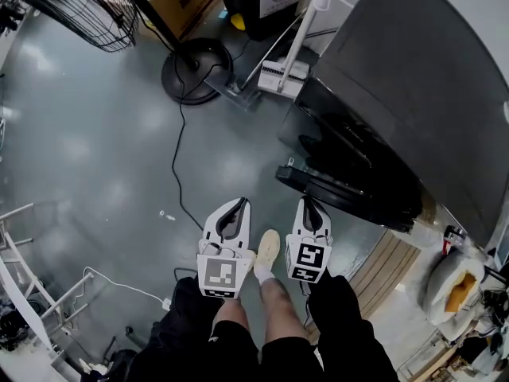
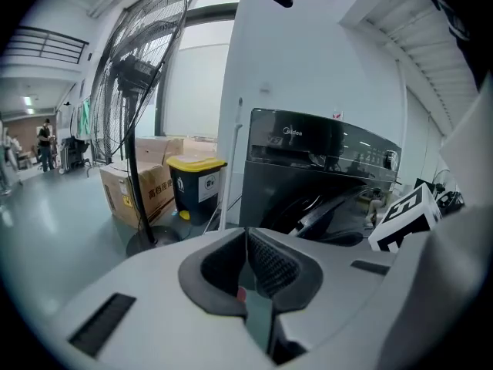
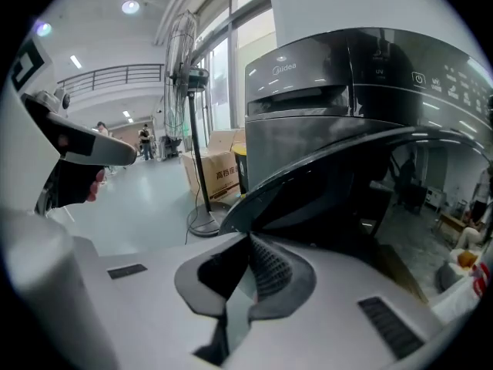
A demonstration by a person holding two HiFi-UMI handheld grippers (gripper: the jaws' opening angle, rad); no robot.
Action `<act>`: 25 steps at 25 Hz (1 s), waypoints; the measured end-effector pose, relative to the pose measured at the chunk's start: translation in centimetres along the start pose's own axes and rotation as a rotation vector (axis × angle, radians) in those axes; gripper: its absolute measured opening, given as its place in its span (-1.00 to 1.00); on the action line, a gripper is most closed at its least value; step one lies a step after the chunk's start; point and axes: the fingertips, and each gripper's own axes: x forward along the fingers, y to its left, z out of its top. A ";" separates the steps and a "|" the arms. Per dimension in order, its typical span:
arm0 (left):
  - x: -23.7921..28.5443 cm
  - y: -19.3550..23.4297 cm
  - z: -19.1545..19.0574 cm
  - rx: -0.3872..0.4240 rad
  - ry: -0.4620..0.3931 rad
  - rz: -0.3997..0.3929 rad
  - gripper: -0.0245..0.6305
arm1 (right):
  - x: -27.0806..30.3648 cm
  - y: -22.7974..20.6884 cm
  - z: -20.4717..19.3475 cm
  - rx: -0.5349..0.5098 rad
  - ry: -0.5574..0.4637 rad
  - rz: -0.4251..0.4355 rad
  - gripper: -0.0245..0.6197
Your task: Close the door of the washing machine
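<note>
Head view first, going left to right. The standing fan (image 1: 79, 6) and its round base (image 1: 195, 70) sit on the floor over at the far left, well apart from anything you need.

Next is your left gripper (image 1: 237, 207). Its fingers are clenched together on nothing, and the left gripper view shows the pads meeting with no object between them. Just beside it is your right gripper (image 1: 310, 205), and it's the same story there, pinched tight and empty. My guess is you're holding both clenched so you can shove with a solid tip instead of grabbing, since closing a door is really a push job.

Both point down and ahead toward the door (image 1: 346, 189). It hangs open off the front of the washing machine (image 1: 413, 86) at the right edge of the floor. Your right gripper is the nearer one, and as far as I can tell it isn't touching yet.

The door is dark, glossy and round with a curved rim, and it's swung well out. The machine is dark grey with a shiny control panel up top.
</note>
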 end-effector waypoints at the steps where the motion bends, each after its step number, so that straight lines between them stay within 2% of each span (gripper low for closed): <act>1: 0.2 0.0 0.1 0.000 -0.001 0.001 -0.84 | 0.2 -0.1 0.1 -0.001 -0.003 0.000 -0.87; 8: 2.2 0.3 1.5 -0.025 -0.045 0.026 -0.84 | 1.8 -1.7 1.6 0.003 -0.017 -0.006 -0.87; 25: 4.7 0.1 3.1 -0.013 -0.029 0.031 -0.84 | 5.3 -4.4 3.5 0.030 -0.014 -0.026 -0.87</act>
